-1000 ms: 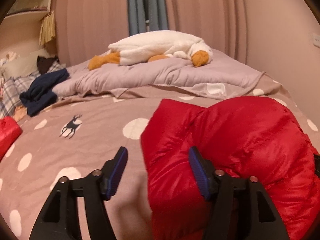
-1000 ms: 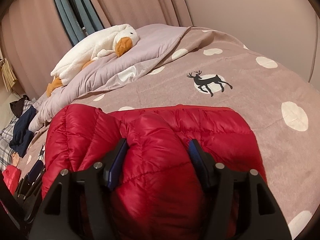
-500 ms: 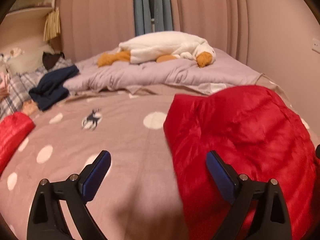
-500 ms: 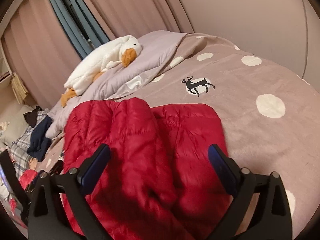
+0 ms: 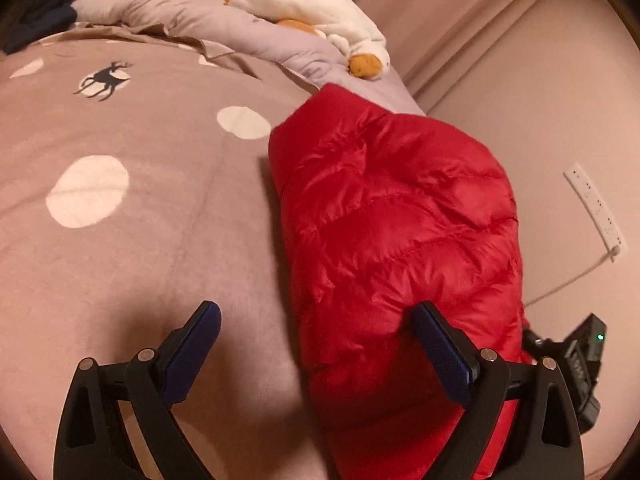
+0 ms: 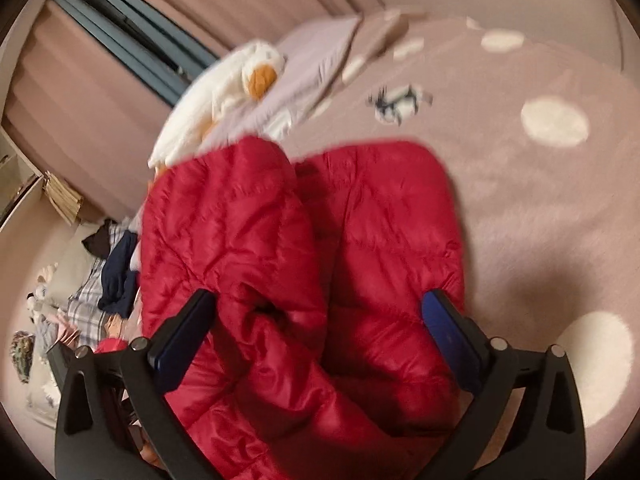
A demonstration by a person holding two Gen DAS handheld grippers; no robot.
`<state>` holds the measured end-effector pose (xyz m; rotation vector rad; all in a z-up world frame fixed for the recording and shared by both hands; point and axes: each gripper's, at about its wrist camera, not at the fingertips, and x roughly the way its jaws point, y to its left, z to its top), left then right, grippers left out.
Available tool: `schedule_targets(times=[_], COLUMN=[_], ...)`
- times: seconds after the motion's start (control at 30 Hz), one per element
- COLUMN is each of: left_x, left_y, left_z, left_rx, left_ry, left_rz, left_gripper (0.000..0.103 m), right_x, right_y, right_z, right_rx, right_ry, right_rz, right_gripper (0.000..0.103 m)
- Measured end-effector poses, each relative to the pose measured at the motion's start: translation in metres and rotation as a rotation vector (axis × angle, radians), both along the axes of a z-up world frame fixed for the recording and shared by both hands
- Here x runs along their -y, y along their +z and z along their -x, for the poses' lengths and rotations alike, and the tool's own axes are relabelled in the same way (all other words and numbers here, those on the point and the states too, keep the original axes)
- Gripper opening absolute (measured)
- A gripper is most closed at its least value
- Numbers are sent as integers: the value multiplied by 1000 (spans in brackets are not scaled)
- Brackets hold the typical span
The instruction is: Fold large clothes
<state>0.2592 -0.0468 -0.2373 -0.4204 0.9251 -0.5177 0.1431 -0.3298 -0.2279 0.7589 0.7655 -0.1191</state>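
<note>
Only the left view shows a wall socket (image 5: 595, 207); both tongs (image 5: 316, 340) (image 6: 320, 326) gape, empty, over the red jacket (image 5: 400, 240).

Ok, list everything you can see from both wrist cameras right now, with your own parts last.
Down jacket: one, red, quilted, folded on the bed, nearest the cameras.
Bedspread: one, dusty pink with white dots and deer prints, under the jacket.
Quilt: one, lilac, bunched at the far end of the bed.
Plush goose: one, white with orange beak and feet, lying on the quilt.
Dark garment: one, navy, far left edge of the bed.
Power strip: one, white, on the wall, cable hanging.
Curtains: pink, with blue-grey panels between.
Left tongs: black with blue pads, open, over the jacket's edge.
Right tongs: black with blue pads, open, straddling the jacket.
</note>
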Motion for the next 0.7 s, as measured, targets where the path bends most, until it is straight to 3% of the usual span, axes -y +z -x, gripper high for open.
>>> schedule_targets(times=[0.37, 0.5, 0.7], left_x=[42, 53, 54], left_y=[-19, -26, -27], left_z=[-14, -16, -13], left_rx=[-48, -44, -28], left_ry=[-112, -97, -92], left_rz=[169, 157, 158], left_gripper=[102, 103, 103], right_x=[7, 2, -2], right_y=[-23, -22, -24], right_z=[-7, -5, -10], right_rx=[-24, -18, 16], right_ry=[-62, -107, -79], right_rz=[-113, -116, -130], right_gripper=[103, 103, 103])
